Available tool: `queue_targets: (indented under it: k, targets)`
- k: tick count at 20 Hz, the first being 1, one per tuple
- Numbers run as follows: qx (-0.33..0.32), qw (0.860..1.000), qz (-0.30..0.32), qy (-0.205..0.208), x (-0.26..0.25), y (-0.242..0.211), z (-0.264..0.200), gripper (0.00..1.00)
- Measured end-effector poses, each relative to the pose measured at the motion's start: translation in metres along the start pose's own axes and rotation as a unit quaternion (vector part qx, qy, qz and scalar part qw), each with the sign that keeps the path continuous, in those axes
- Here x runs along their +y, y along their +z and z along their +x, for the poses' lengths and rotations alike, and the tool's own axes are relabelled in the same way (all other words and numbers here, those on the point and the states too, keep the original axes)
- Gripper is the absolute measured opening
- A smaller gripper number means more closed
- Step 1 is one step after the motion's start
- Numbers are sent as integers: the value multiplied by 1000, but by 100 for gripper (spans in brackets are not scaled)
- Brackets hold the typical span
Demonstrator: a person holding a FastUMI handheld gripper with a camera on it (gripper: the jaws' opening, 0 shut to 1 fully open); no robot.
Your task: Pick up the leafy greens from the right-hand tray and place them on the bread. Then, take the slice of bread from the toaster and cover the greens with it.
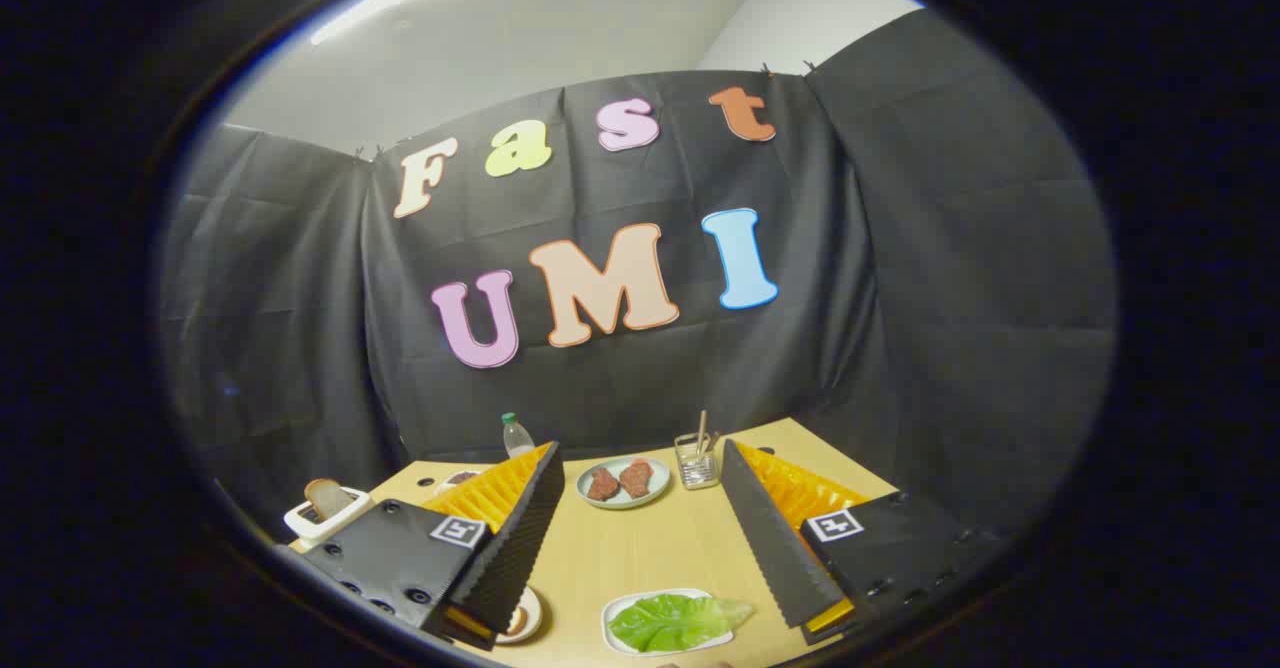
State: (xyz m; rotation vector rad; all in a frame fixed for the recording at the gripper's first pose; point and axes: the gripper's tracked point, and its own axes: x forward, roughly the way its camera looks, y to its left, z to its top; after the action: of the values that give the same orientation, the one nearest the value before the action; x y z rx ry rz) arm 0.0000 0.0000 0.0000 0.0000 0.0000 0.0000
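Observation:
The leafy greens [672,620] lie on a white tray [615,610] on the wooden table, low between my two fingers. My gripper [640,468] is open, held above the table with nothing between its fingers. A white toaster [325,519] stands beyond the left finger with a slice of bread [326,497] sticking up out of it. A small plate [528,616] peeks out from under the left finger; what lies on it is mostly hidden.
A pale plate [624,497] with two brown meat pieces sits ahead between the fingers. A clear holder with sticks [697,460] stands to its right, and a bottle with a green cap [516,436] stands at the back near the black cloth wall.

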Motion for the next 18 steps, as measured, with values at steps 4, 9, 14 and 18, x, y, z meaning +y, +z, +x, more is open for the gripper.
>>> queue_targets:
  k: [4,9,14,18]
  targets:
    - [16,1000,-8,-7,-9,-9,3,100]
    - [33,999,-16,-17,-21,-17,2,100]
    - [52,998,-18,-19,-26,-27,7,100]
    - [82,996,-27,-23,-36,-49,16,100]
